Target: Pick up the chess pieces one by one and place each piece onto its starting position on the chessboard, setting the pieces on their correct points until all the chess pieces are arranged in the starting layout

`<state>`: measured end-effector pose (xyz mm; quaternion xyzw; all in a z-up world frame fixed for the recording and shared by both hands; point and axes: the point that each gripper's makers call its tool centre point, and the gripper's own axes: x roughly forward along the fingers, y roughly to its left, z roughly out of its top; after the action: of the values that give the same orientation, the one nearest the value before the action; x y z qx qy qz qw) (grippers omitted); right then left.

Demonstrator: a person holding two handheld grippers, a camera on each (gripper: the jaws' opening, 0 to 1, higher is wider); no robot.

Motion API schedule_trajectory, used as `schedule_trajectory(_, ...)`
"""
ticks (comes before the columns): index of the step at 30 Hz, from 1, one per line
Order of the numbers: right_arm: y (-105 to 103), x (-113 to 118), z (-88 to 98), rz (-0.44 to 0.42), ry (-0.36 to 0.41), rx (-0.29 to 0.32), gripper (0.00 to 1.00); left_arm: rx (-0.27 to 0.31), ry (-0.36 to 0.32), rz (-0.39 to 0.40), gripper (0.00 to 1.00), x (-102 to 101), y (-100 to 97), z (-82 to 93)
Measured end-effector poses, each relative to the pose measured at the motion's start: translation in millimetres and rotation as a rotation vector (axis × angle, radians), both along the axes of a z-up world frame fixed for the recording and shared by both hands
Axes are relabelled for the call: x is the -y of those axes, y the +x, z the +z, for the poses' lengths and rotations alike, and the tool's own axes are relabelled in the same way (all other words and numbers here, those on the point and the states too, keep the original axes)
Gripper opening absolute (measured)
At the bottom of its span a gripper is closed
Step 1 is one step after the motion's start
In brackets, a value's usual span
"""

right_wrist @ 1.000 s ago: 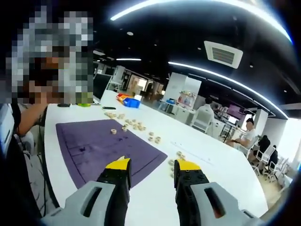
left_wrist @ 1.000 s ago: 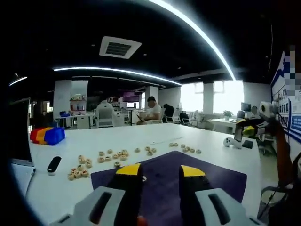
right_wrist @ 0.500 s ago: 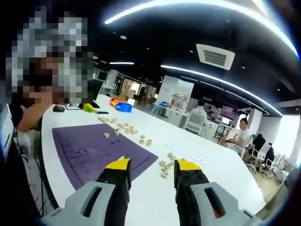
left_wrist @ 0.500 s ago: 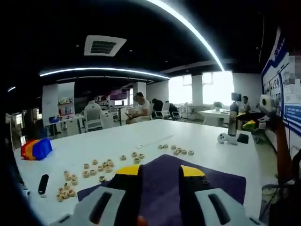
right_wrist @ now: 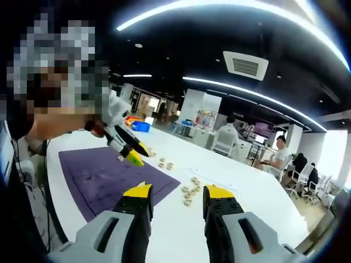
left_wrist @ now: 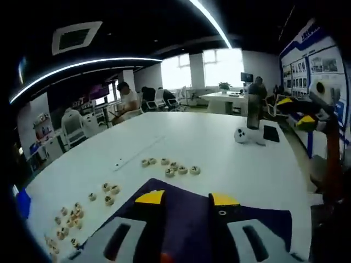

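Observation:
The purple chessboard mat [left_wrist: 263,219] lies on the white table [left_wrist: 181,137] under my left gripper [left_wrist: 186,198], which is open with nothing between its yellow-tipped jaws. Round wooden chess pieces lie off the mat: one row [left_wrist: 171,167] just beyond its far edge, more [left_wrist: 107,192] to the left. In the right gripper view the mat [right_wrist: 104,175] spreads to the left, and several pieces [right_wrist: 189,193] lie past its corner. My right gripper [right_wrist: 178,190] hangs open above the table. The left gripper [right_wrist: 137,153] reaches in from the left over the mat.
A dark bottle [left_wrist: 253,112], a white round object [left_wrist: 241,136] and a black phone [left_wrist: 271,133] stand at the table's far right. A blue bin [right_wrist: 141,126] sits at the far end. People sit at desks [right_wrist: 279,156] beyond. A person's head is close at the left.
The left gripper view has swung right and tilted, so the pieces slid left. In the right gripper view the left gripper has come in from the left over the mat.

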<state>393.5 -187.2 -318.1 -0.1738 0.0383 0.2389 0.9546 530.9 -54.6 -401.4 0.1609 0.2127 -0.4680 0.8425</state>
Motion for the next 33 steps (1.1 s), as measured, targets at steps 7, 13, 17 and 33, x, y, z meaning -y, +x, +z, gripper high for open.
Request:
schedule_trajectory(7,-1,-1,-0.3,0.013,0.012,0.002,0.37,-0.046,0.084,0.001,0.25,44,37.4,-47.8)
schedule_trajectory(13,3,13,-11.1,-0.025,-0.008,-0.037,0.37,-0.067,0.111,0.046,0.23,63,70.3,-84.1)
schedule_trajectory(17,2,14,-15.3,-0.023,-0.014,-0.055,0.37,-0.065,0.101,0.034,0.22,77,76.2,-93.5)
schedule_trajectory(33,4,17,-12.2,-0.024,0.0,-0.04,0.37,-0.121,-0.011,0.101,0.2,115,96.0,-97.8)
